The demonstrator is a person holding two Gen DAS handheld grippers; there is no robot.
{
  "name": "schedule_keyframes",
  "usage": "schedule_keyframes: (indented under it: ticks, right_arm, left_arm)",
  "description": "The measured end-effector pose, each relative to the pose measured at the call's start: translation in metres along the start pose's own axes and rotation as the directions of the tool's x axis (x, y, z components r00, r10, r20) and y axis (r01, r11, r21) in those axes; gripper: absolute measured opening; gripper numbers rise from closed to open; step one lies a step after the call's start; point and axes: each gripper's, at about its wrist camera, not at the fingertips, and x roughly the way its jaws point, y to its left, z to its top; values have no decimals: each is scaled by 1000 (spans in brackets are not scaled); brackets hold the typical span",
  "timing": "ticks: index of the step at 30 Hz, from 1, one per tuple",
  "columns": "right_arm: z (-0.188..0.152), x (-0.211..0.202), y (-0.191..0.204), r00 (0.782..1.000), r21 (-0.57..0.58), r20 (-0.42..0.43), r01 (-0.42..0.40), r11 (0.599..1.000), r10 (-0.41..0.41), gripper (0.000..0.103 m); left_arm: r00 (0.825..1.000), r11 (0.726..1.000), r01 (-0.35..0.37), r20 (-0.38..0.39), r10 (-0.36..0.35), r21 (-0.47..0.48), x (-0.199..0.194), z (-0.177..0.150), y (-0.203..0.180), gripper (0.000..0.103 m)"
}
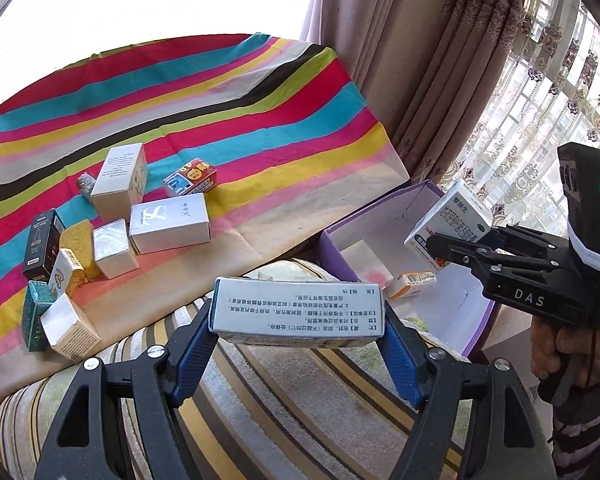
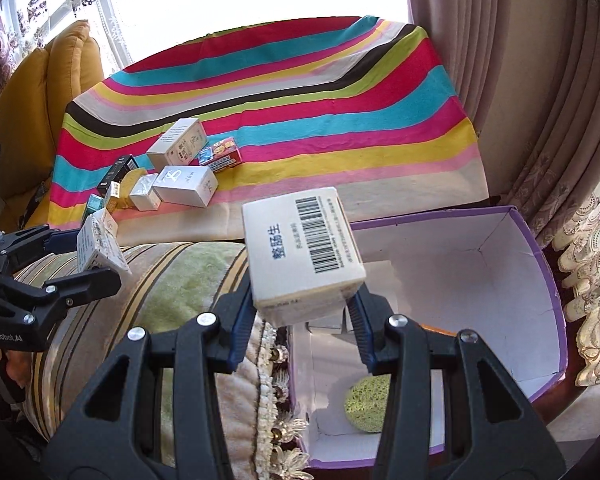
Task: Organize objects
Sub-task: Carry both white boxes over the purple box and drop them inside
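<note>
— Gripping anything, the left gripper (image 1: 298, 322)?

— Yes. Its blue-padded fingers (image 1: 192, 354) clamp the ends of a flat silver carton with upside-down Chinese print (image 1: 298, 312), held above the striped sofa cushion (image 1: 284, 400). The carton's underside is hidden.

— And the right gripper (image 2: 300, 304)?

— Clenched on a white medicine box with a barcode and blue characters (image 2: 302, 254), held tilted over the near edge of the open purple cardboard box with a white interior (image 2: 540, 280). The medicine box covers part of the box floor; a green round sponge (image 2: 368, 404) shows below, half cut off by a finger.

— The rest?

— A cluster of small cartons (image 1: 112, 216) lies on the rainbow-striped cloth (image 1: 260, 120), overlapping, so several labels are unreadable. In the left view a small orange-and-white carton (image 1: 410, 283) lies inside the purple box.
</note>
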Motion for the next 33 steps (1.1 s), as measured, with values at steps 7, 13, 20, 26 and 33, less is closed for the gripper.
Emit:
schedule_keyframes:
  ticks: [7,13,20,26,33]
  right_arm:
    - [-10,-9,-37,998,58,6,64,996,-65,48]
    - [-17,-16,-65,995,107,4,102,989,-103,48]
    - [-21,-27,-85,984,133,13,175,975,-179,48]
    - [-20,-34,-98,971,163,18,233,959,-239,62]
    - [-16,-35,-97,964,156,26,256,954,-263,81]
  left_arm:
    - [998,996,54,-38,-51,70,18,6,-42,76]
    - [995,986,79,-66,-70,146,32,9,-77,76]
    - [989,964,125,-110,-101,234,46,10,-113,77]
    - [981,944,170,-134,-137,281,52,11,-132,81]
    - [991,959,108,-103,-84,262,48,13,-129,86]
